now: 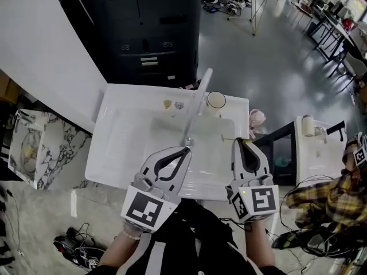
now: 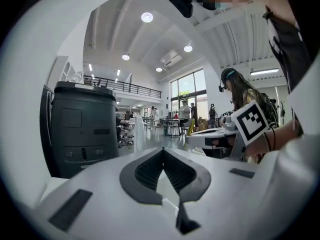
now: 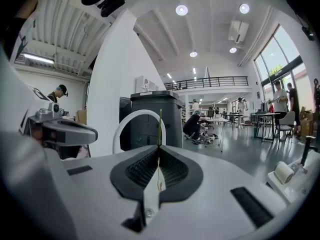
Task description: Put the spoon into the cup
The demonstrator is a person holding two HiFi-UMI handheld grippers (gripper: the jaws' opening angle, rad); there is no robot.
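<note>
Near the tabletop's (image 1: 114, 153) near edge, the spoon (image 3: 159, 129) is clamped by its thin handle in the right claw (image 3: 159, 146), whose jaws are pressed together on it. Its long axis is seen lying crosswise, toward the left claw (image 1: 186, 149), which is shut on nothing visible. The cup (image 1: 216, 100) is found beyond, at the far edge, nearer the right claw.

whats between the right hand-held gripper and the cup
Nothing: in the head view only bare white basin lies between the right hand-held gripper, shut on the thin spoon, and the cup.
</note>
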